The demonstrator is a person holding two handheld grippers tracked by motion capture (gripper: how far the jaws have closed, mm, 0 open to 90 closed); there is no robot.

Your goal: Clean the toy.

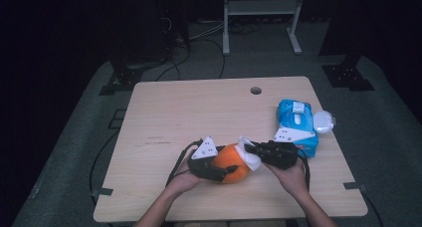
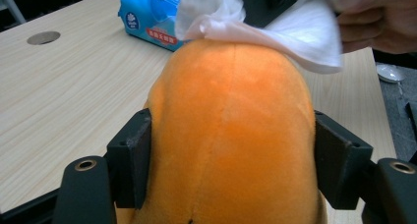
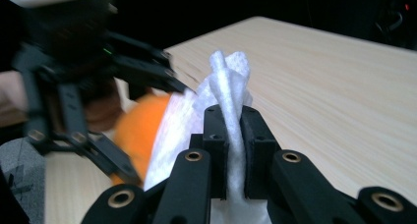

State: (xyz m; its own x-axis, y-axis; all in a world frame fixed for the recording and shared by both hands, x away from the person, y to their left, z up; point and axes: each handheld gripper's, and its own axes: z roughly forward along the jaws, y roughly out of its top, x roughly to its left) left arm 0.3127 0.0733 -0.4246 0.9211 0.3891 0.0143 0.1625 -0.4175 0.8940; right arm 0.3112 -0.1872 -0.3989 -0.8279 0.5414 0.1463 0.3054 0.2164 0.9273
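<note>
Dark floor and a metal frame surround the pale wooden surface [image 1: 164,112], which has a round hole [image 1: 256,90] near its far edge. A blue wipes pack [image 1: 293,118] lies toward the right side. Near the front edge sits an orange plush toy [image 1: 233,163], clamped between the jaws of the left hand-held gripper [image 2: 231,160]. The right hand-held gripper [image 3: 235,135] is pinched tight on a white wipe [image 3: 231,86], which rests against the top of the toy.
</note>
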